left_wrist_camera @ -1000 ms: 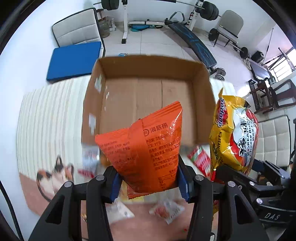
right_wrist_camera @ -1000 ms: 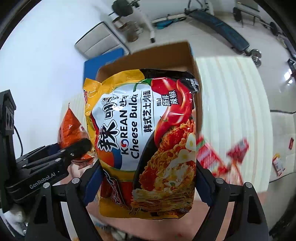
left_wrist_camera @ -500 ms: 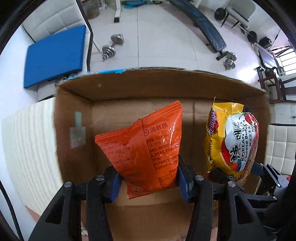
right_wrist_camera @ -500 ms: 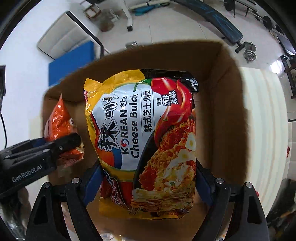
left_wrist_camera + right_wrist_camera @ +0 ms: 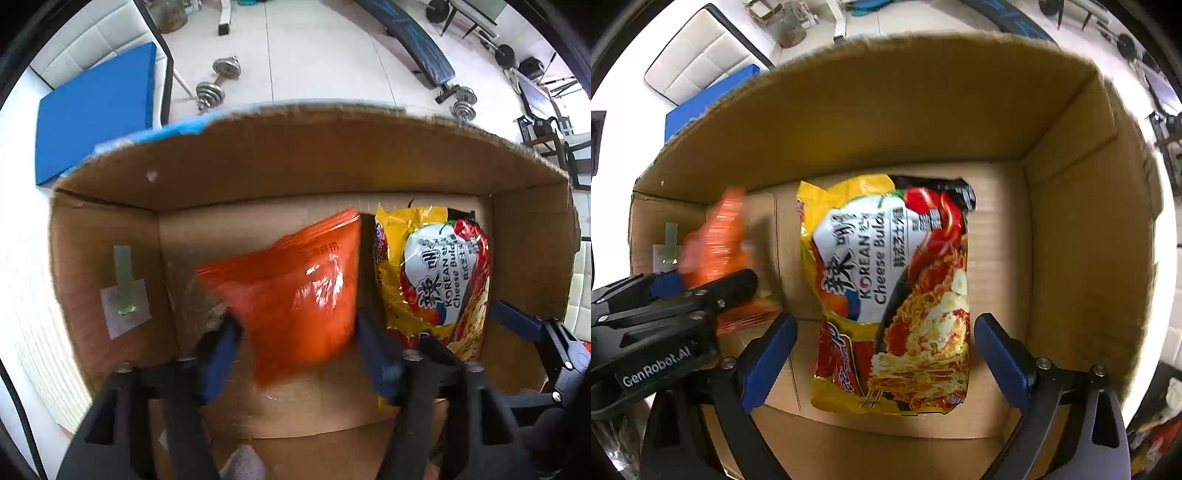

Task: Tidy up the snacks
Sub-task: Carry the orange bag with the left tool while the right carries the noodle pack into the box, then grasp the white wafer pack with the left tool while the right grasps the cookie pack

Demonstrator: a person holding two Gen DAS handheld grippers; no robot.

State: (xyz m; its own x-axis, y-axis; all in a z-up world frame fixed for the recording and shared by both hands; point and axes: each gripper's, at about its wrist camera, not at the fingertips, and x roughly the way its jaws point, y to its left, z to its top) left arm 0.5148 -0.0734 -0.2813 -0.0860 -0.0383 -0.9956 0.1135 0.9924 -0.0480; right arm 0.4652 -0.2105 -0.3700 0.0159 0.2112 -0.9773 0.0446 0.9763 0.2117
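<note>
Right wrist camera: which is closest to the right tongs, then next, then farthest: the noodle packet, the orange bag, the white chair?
1. noodle packet: between the open right tongs, in the cardboard box.
2. orange bag: left, in the box, by the left tongs.
3. white chair: upper left, beyond the box.

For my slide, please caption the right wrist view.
Open right tool releasing a Korean cheese noodle packet into the cardboard box.

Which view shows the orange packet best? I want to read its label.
The left wrist view: the orange packet fills the middle, between the open tongs, though blurred. The right wrist view shows only a blurred sliver behind the other tongs.
</note>
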